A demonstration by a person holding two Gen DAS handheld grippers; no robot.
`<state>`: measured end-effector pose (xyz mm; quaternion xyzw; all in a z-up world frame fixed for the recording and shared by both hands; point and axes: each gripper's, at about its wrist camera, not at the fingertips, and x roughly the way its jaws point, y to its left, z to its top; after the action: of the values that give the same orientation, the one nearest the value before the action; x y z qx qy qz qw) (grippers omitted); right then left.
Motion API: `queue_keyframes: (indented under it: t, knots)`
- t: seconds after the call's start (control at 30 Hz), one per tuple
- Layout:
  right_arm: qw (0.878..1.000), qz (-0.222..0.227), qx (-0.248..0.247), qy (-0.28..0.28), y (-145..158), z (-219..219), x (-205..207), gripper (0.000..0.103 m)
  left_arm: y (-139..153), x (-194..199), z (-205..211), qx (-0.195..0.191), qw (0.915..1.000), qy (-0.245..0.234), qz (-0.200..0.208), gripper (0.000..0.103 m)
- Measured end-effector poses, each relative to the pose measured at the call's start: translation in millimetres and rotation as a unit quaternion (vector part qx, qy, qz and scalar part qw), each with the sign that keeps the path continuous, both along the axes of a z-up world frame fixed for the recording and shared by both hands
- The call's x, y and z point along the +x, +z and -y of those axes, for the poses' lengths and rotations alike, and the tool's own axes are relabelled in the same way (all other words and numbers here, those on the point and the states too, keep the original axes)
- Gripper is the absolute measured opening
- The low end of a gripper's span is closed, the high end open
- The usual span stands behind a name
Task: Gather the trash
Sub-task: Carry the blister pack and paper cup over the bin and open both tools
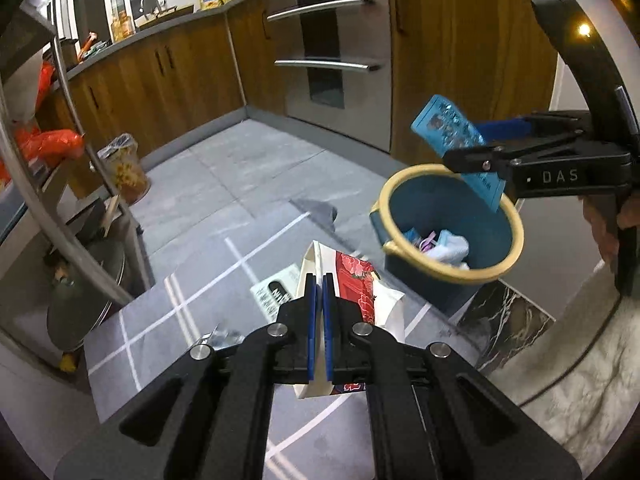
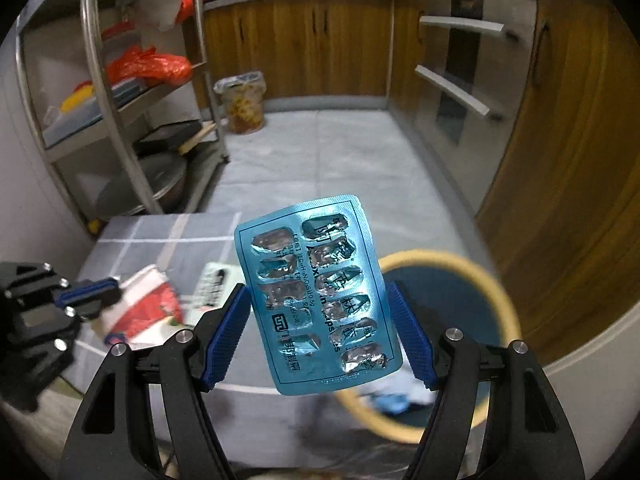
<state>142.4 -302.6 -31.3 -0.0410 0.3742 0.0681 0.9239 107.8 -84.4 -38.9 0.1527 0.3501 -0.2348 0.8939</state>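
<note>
A blue empty pill blister pack [image 2: 318, 296] stands between the fingers of my right gripper [image 2: 320, 332], whose jaws are wide apart; it looks loose, right over the blue bin with a cream rim [image 2: 448, 312]. In the left wrist view the pack [image 1: 456, 144] hangs above the bin [image 1: 448, 228], which holds some trash. My left gripper [image 1: 320, 292] is shut on a red and white paper bag [image 1: 356, 284] on the grey mat; it also shows in the right wrist view [image 2: 144, 308].
A printed paper slip [image 1: 276, 292] lies on the mat beside the bag. A steel rack [image 2: 120, 92] with orange bags stands left. A lined waste bin [image 2: 242, 100] sits by wooden cabinets. An oven [image 1: 332, 52] is at the back.
</note>
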Motion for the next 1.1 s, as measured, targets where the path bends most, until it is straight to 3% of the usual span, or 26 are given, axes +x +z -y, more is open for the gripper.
queue_keyframes:
  t: [0.07,0.2,0.43,0.63,0.8,1.1]
  knots:
    - [1.0,0.008,-0.001,-0.017,-1.5,15.9,0.2,0.072,2.7,1.4,7.7,-0.004,1.0,-0.004,0.002,0.003]
    - [0.996,-0.007,0.055,-0.076,-13.1,58.3,8.7,0.072,9.8,7.7,32.7,-0.02,0.9996,-0.017,0.01,0.003]
    - [0.978,-0.054,0.128,-0.156,-43.6,125.2,20.7,0.072,9.3,21.4,83.1,-0.045,0.9978,-0.047,0.011,0.003]
    - [0.969,-0.087,0.136,-0.185,-69.3,157.6,28.6,0.072,-5.1,37.1,126.7,-0.059,0.9959,-0.069,-0.003,0.003]
    - [0.955,-0.126,0.167,-0.212,-91.2,174.1,40.9,0.072,-25.2,52.4,153.8,-0.069,0.9949,-0.067,-0.03,0.003]
    - [0.955,-0.145,0.146,-0.214,-103.5,170.4,55.1,0.072,-66.4,68.6,186.5,-0.046,0.9955,-0.06,-0.057,0.003]
